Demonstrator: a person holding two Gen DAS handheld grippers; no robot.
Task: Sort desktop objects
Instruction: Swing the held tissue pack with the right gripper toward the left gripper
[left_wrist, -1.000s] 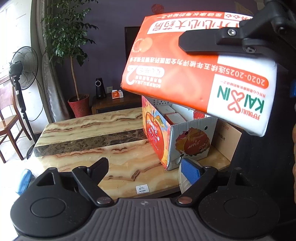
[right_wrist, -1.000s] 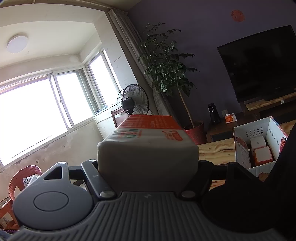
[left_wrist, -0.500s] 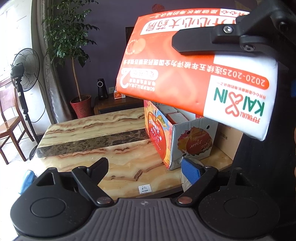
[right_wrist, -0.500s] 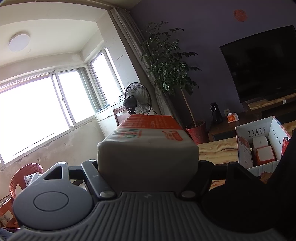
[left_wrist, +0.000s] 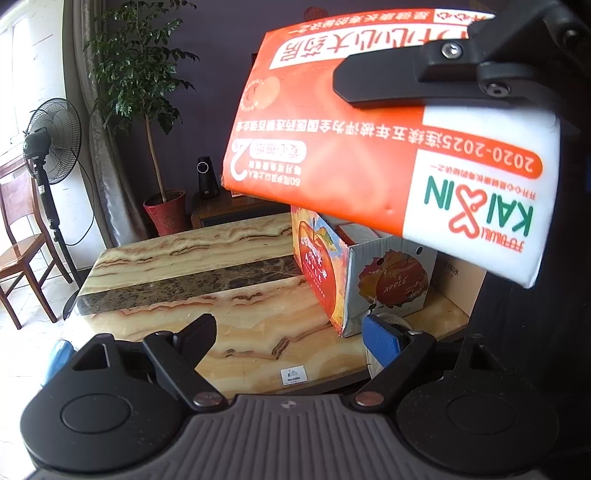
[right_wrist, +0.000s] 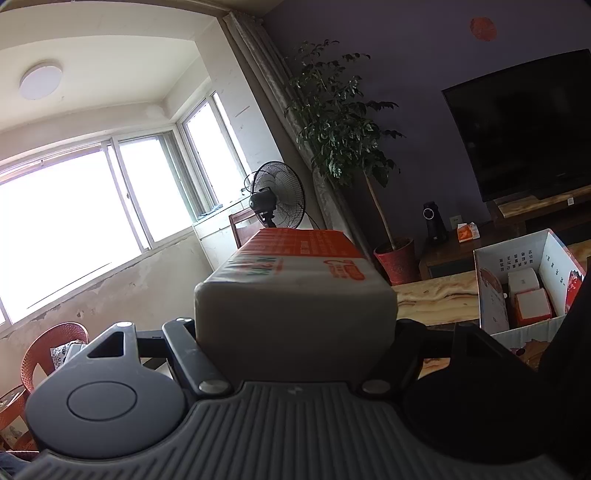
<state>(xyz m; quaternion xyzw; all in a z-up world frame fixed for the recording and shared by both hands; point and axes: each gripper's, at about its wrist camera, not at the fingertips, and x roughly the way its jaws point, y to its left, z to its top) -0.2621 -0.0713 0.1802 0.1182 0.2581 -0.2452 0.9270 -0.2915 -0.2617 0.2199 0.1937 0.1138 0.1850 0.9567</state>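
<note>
My right hand-held gripper (right_wrist: 295, 328) stays clamped on the orange tissue pack (left_wrist: 369, 147), which has drifted closer above the open apple box (left_wrist: 354, 277) on the counter (left_wrist: 207, 280), while my left hand-held gripper (left_wrist: 288, 332) waits wide, empty

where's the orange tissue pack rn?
Orange tissue pack is clamped in the right gripper, held in the air above the apple carton on the marble table.
</note>
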